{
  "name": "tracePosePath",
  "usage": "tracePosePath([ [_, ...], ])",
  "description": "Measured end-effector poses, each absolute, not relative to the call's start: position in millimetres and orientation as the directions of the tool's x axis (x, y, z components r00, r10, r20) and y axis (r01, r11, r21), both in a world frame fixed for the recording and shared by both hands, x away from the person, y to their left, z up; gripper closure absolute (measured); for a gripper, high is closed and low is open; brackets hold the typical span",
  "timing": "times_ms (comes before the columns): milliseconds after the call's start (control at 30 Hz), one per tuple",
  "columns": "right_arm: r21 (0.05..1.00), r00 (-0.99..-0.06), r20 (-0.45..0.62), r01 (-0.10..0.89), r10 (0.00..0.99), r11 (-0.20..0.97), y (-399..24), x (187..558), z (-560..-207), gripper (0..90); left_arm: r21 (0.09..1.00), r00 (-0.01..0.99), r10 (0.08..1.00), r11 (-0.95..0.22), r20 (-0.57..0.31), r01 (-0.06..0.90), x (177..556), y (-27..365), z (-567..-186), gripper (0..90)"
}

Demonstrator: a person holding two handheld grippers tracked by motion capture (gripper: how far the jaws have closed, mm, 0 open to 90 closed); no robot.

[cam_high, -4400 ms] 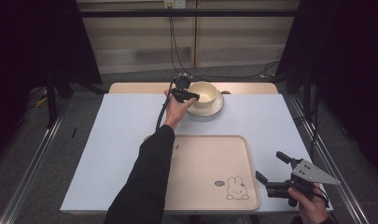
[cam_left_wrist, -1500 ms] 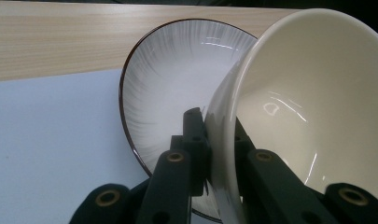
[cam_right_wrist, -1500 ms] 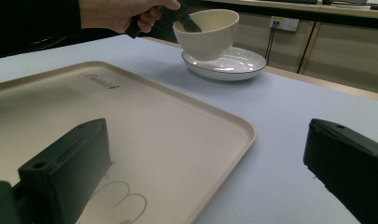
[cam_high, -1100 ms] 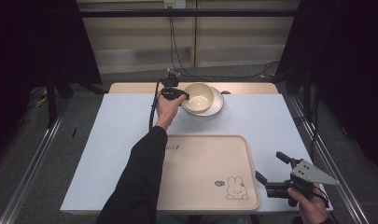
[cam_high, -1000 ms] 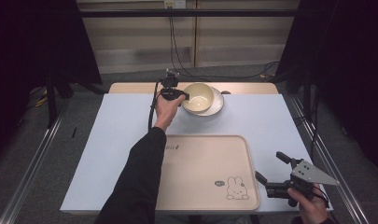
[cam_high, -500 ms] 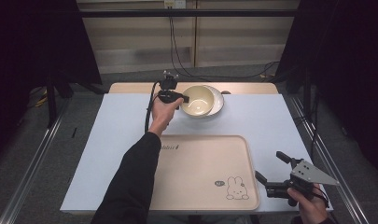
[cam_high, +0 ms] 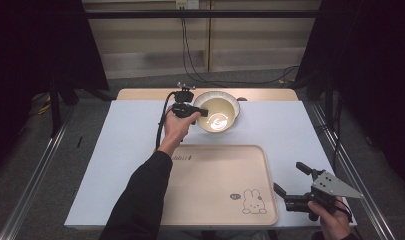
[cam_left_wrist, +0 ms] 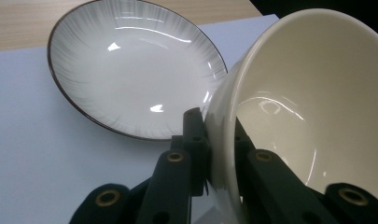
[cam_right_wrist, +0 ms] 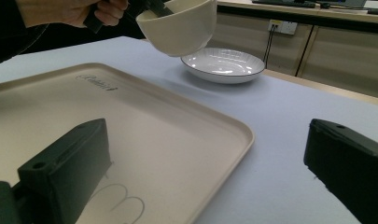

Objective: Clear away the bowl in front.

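From above, the left gripper (cam_high: pixel 202 111) pinches the rim of the cream bowl (cam_high: pixel 218 113), tilted in the air over the plate (cam_high: pixel 236 101) beyond the tray (cam_high: pixel 215 170). The right gripper (cam_high: pixel 290 182) rests wide open, holding nothing, beside the tray's corner. Along the left gripper, both jaws clamp the bowl's wall. The right gripper view shows the bowl lifted clear of the plate

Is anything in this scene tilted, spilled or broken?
The cream bowl is tilted: the left claw pinches its rim and holds it in the air above the table, beside the white plate. It looks empty, so nothing spills. No damage shows; the tray lies flat.
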State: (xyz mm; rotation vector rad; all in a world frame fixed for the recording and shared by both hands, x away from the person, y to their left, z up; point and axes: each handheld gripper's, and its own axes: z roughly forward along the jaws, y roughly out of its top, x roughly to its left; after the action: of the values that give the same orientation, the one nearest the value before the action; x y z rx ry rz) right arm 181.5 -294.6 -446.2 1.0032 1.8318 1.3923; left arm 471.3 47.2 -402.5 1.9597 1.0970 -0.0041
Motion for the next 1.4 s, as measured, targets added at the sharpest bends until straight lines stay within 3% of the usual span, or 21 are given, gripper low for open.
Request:
tracePosePath([
  [1400, 0.968, -0.521, -0.029, 0.199, 0.853, 0.155, -293, 182, -446, 0.0, 0.693, 0.745, 0.560, -0.373, -0.362, 0.617, 422, -1, -395, 83.8],
])
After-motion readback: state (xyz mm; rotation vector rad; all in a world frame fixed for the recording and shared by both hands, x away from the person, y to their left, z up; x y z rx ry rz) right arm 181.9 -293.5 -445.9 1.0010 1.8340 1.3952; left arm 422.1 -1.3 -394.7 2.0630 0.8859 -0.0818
